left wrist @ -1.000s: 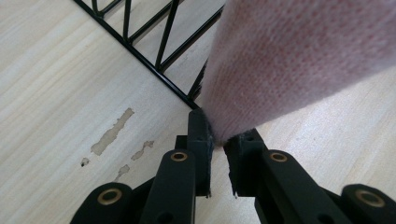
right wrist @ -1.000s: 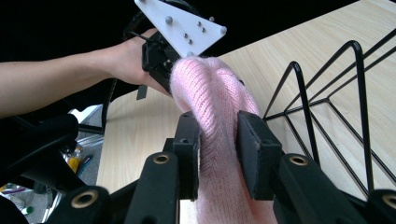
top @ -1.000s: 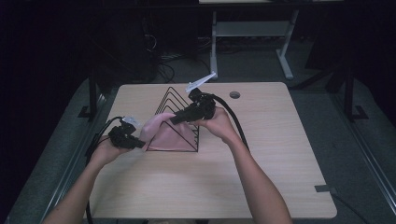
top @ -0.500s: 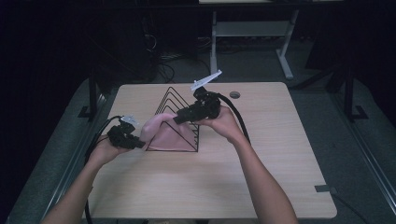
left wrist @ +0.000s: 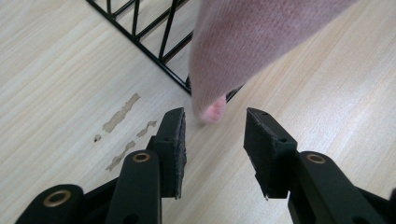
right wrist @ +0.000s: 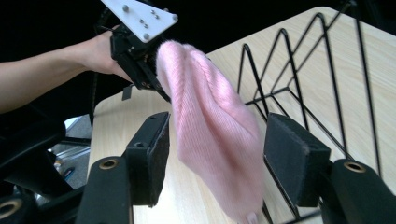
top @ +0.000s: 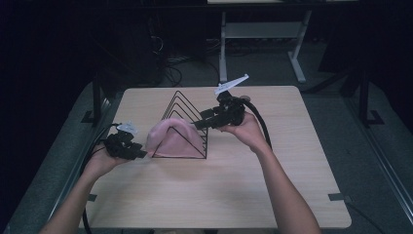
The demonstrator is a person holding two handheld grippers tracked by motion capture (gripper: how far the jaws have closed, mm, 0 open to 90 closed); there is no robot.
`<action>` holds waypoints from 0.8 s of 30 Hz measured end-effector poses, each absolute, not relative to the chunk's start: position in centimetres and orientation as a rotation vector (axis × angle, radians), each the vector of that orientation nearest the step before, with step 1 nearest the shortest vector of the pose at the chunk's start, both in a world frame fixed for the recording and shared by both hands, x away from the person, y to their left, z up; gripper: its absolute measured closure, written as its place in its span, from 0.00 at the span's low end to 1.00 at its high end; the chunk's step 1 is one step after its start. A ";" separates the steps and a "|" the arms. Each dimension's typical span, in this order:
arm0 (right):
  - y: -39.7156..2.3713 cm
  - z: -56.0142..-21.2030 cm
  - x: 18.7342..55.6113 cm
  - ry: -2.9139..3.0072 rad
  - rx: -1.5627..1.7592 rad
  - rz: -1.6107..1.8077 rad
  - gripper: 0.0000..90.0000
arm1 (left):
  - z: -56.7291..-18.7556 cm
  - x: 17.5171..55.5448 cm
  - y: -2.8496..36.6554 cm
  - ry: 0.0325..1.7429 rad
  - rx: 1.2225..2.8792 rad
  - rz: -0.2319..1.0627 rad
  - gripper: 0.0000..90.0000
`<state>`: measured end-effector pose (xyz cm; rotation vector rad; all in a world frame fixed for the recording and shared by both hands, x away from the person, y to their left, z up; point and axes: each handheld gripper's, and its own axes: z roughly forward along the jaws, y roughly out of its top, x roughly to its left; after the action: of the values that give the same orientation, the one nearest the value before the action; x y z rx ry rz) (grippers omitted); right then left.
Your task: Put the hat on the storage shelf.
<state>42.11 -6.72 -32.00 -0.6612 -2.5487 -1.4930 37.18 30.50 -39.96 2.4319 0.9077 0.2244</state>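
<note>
A pink knit cloth point(top: 170, 139) hangs over the front wire of a black wire rack point(top: 182, 100) in the middle of the table. My left gripper point(top: 141, 153) sits at the cloth's left end. In the left gripper view the left gripper point(left wrist: 215, 116) has just been opening, and the cloth's tip point(left wrist: 252, 42) hangs just ahead of its pads without touching. My right gripper point(top: 198, 126) is at the rack's right side. Its jaws point(right wrist: 215, 135) have also just been opening, with the cloth point(right wrist: 210, 93) loose between them, clear of both pads.
The wooden table point(top: 234, 195) has bare room in front and to the right of the rack. Peeling tape marks point(left wrist: 119, 116) lie beside the rack's base point(left wrist: 154, 42). A white table frame point(top: 263, 31) stands beyond the far edge.
Both grippers have opened and let go of the cloth, which now sags on the rack. The right hand has drawn back to the right; the left hand has stayed put.
</note>
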 end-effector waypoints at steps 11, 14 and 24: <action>-10.0 -32.4 41.6 -2.558 -0.757 -1.500 0.40 | -39.7 36.5 31.2 0.923 2.410 0.235 0.58; -10.9 -32.7 41.5 -2.562 -0.785 -1.491 0.38 | -39.7 36.3 31.1 0.926 2.407 0.233 0.56; -13.8 -33.4 40.8 -2.567 -0.866 -1.481 0.35 | -39.7 35.9 30.9 0.916 2.403 0.241 0.52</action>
<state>40.84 -13.82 -33.42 -0.8655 -2.5670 -1.4814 35.91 30.92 -39.68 2.4031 0.9157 0.2409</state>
